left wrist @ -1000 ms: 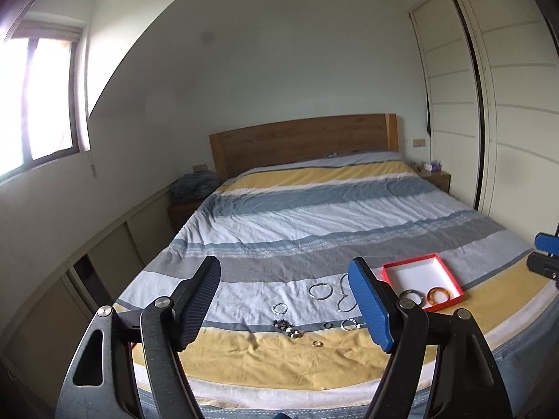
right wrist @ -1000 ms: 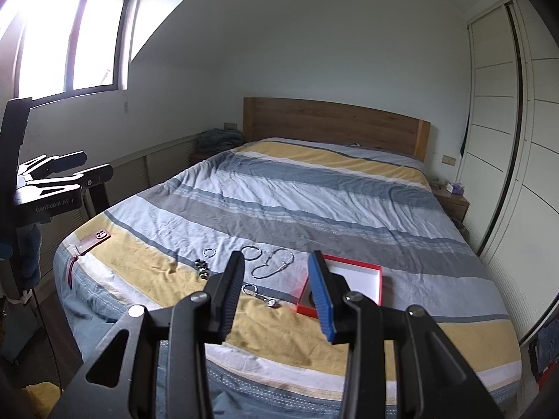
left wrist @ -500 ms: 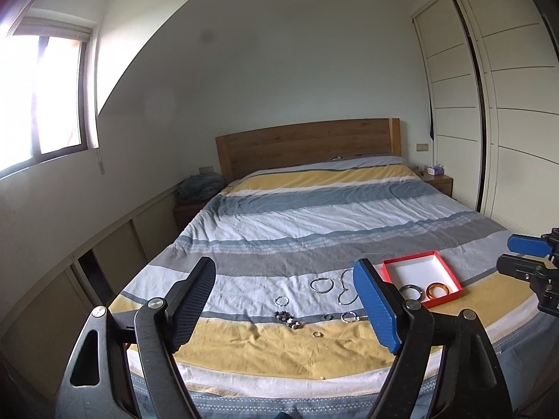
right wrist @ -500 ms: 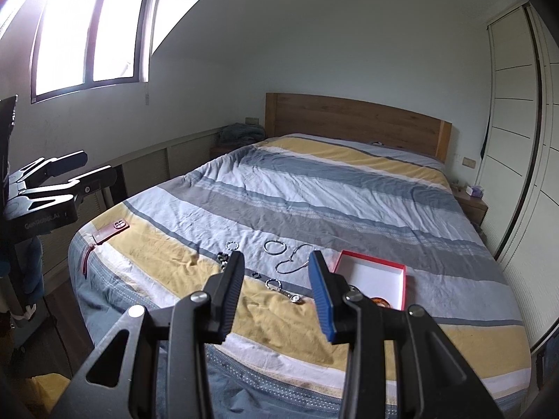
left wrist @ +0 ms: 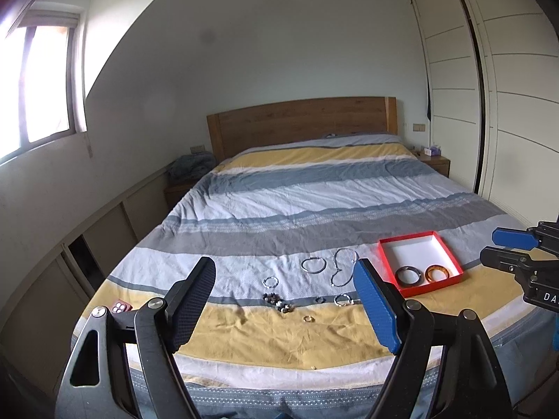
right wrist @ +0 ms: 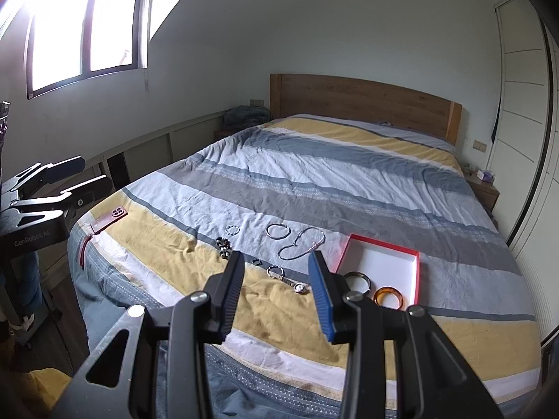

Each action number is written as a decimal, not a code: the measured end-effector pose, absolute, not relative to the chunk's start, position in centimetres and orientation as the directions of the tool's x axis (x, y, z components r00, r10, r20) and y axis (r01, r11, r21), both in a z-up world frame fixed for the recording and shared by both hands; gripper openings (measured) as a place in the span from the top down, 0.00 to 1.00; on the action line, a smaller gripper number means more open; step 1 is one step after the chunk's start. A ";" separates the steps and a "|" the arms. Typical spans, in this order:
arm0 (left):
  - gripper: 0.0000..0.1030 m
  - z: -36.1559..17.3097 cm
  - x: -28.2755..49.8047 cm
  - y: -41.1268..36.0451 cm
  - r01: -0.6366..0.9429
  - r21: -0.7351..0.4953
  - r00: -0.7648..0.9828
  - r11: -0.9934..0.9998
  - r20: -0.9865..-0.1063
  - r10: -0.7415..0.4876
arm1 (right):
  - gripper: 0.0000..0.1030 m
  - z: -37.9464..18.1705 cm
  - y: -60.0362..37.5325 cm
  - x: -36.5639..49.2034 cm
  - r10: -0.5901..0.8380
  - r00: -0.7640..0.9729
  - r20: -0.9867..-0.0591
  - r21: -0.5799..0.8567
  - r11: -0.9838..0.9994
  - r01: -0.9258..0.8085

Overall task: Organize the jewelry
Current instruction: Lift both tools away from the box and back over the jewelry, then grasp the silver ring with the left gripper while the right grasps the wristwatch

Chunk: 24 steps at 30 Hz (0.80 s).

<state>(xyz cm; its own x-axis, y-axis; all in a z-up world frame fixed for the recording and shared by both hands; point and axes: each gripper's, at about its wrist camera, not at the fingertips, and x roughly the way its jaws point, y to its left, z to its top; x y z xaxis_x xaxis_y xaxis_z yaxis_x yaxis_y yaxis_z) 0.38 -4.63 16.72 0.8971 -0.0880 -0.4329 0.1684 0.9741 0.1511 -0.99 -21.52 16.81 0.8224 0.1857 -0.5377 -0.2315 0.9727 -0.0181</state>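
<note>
Both tools, left tool (left wrist: 283,302) wide open, right tool (right wrist: 276,291) part-open, each empty, have dipped toward the bed (left wrist: 314,206).

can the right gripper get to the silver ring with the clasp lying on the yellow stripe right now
Probably yes. The right gripper is open and holds nothing, and the silver ring with the clasp lies flat on the striped bedspread ahead of it. Nothing stands between; the red-rimmed box sits off to the side.

Daylight is streaming through the window (right wrist: 87,28), glaring white; fisheye distortion is bending walls, and dark vignetting is crowding corners.
</note>
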 end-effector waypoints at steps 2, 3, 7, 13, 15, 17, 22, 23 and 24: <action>0.22 16.0 1.4 -4.8 0.169 0.153 0.886 0.974 -0.456 -0.083 | 0.65 16.0 -21.7 -0.1 0.193 0.811 -0.553 -0.010 0.971 -0.238; 0.22 15.6 1.9 -4.9 0.170 0.152 0.881 0.974 -0.466 -0.081 | 0.65 15.5 -21.8 0.3 0.196 0.805 -0.560 -0.006 0.970 -0.241; 0.22 14.4 3.9 -5.2 0.172 0.151 0.860 0.974 -0.505 -0.073 | 0.65 13.7 -21.8 2.3 0.211 0.777 -0.593 0.003 0.966 -0.259; 0.22 12.1 7.1 -5.4 0.172 0.139 0.825 0.975 -0.562 -0.065 | 0.64 11.4 -22.1 5.3 0.225 0.739 -0.635 0.020 0.961 -0.275; 0.22 11.2 8.1 -5.4 0.172 0.135 0.810 0.976 -0.583 -0.062 | 0.64 10.8 -22.3 6.4 0.228 0.727 -0.648 0.028 0.961 -0.277; 0.22 10.2 9.0 -5.2 0.171 0.127 0.795 0.977 -0.603 -0.061 | 0.64 10.1 -22.5 7.3 0.231 0.716 -0.659 0.035 0.960 -0.278; 0.22 7.1 11.9 -4.4 0.149 0.099 0.746 0.984 -0.664 -0.046 | 0.64 7.8 -22.8 9.9 0.243 0.680 -0.691 0.052 0.956 -0.288; 0.22 6.3 12.6 -4.1 0.146 0.092 0.734 0.985 -0.677 -0.045 | 0.64 7.4 -22.8 10.4 0.246 0.673 -0.697 0.055 0.955 -0.292; 0.22 5.5 13.2 -3.9 0.145 0.085 0.722 0.986 -0.690 -0.047 | 0.64 6.7 -22.9 11.1 0.251 0.662 -0.706 0.059 0.953 -0.298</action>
<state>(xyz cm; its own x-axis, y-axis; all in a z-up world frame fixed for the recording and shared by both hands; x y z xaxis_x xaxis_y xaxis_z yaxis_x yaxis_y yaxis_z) 13.17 -3.87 5.47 0.7221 -0.0466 -0.6902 0.1451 0.9857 0.0853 11.10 -22.87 6.70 0.6621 0.2512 -0.7061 -0.2982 0.9527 0.0594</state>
